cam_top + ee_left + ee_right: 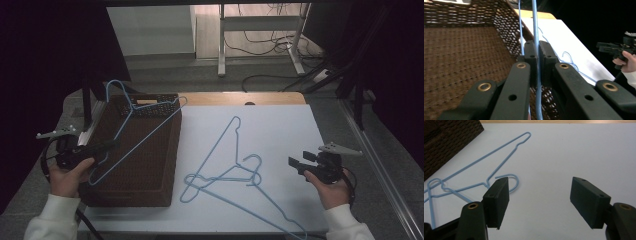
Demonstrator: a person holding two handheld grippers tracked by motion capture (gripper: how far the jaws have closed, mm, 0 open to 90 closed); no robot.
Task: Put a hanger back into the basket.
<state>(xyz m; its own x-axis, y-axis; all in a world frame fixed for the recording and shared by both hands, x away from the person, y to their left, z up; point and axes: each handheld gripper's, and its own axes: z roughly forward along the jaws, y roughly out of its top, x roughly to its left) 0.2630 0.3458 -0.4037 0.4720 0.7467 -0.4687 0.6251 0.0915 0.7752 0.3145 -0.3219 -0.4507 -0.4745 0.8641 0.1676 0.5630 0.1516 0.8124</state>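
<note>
You are carrying one blue wire hanger (131,131) over the brown wicker basket (150,170), with your left tongs (111,145) clenched on its wire; the hanger is hanging tilted above the basket, its hook near the far rim, not yet laid inside. Your right tongs (294,162) are standing released and empty to the right of the basket, over the white tabletop (280,125). Two more blue hangers (235,172) are lying crossed between the basket and those tongs, so by my judgement most of the loading is waiting.
</note>
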